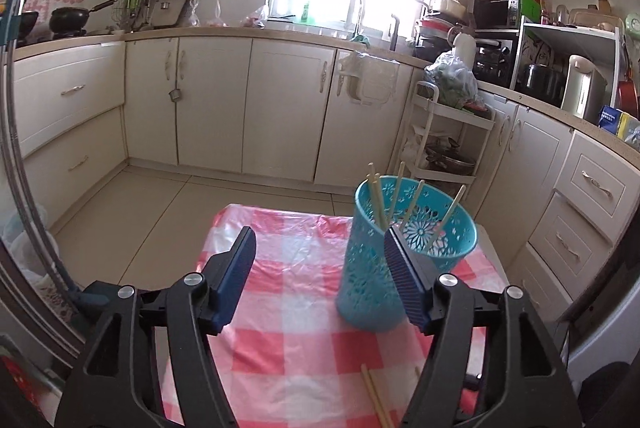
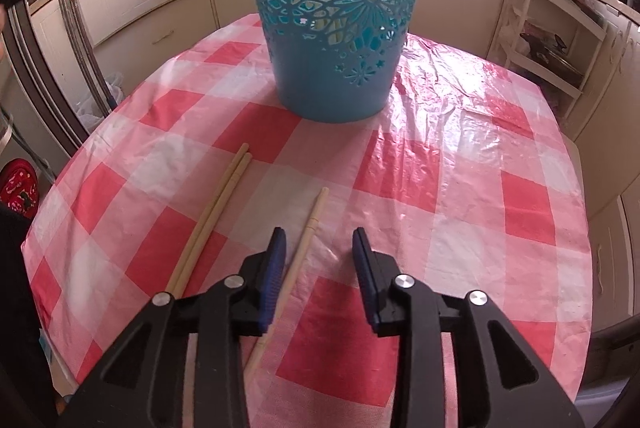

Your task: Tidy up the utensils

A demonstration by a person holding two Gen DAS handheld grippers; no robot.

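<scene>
A teal perforated basket [image 1: 384, 260] stands upright on the pink checked tablecloth [image 1: 288, 344] with several wooden chopsticks [image 1: 394, 201] leaning inside it. It fills the top of the right wrist view [image 2: 332, 19]. My left gripper [image 1: 320, 240] is open and empty, raised above the table beside the basket. My right gripper [image 2: 320, 240] is open, low over the cloth, straddling a single chopstick [image 2: 308, 228] that lies by its left finger. A pair of chopsticks [image 2: 216, 211] lies to the left of it; that pair also shows in the left wrist view [image 1: 374, 394].
The small table [image 2: 500, 155] sits in a kitchen with cream cabinets [image 1: 216, 103] around it. A white trolley [image 1: 448, 131] with pots stands behind the basket at the right. The tiled floor [image 1: 152, 203] lies beyond the table's far edge.
</scene>
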